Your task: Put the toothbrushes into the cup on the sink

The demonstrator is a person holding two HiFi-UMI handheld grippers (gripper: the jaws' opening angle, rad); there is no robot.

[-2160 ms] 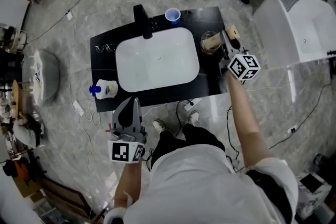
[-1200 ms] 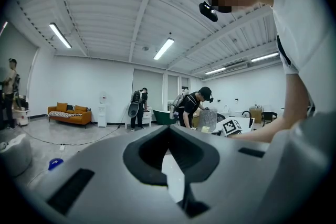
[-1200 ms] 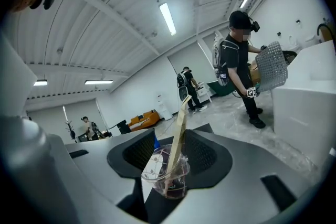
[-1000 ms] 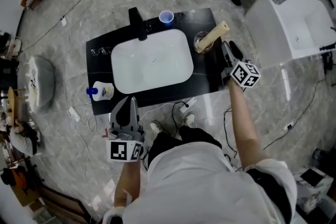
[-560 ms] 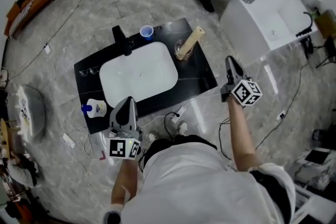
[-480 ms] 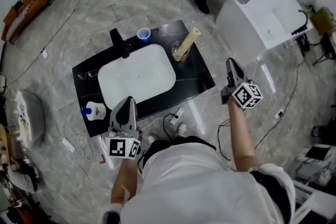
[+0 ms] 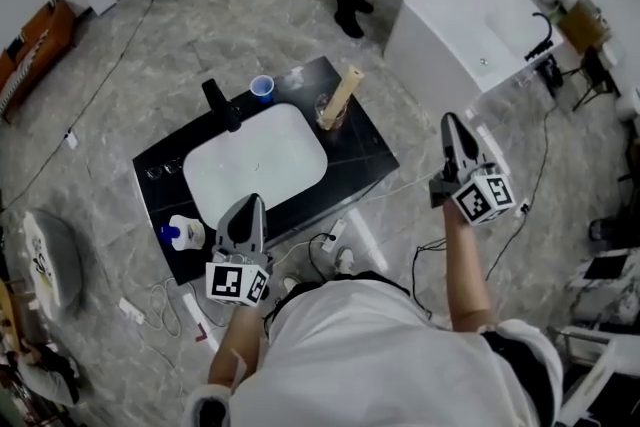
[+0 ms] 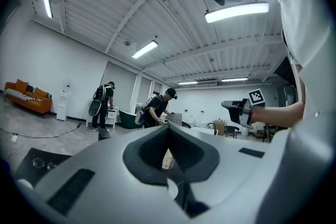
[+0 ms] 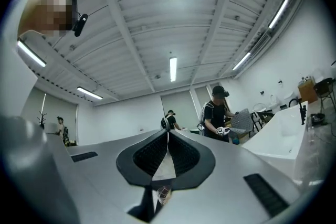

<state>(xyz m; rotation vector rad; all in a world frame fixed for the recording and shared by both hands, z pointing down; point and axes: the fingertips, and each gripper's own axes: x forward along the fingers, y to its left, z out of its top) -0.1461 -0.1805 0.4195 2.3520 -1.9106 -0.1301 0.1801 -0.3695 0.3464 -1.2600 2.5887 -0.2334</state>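
Grey ribbed pads of the right gripper met tip to tip on nothing, and the left gripper was likewise closed and empty. Both hung well apart from the glossy black counter. The toothbrushes, seemingly one long tan bar, leaned in the clear glass cup just beside the smooth white basin. The placing looked done, so the sound course was keeping both tools clear of that top-heavy lean
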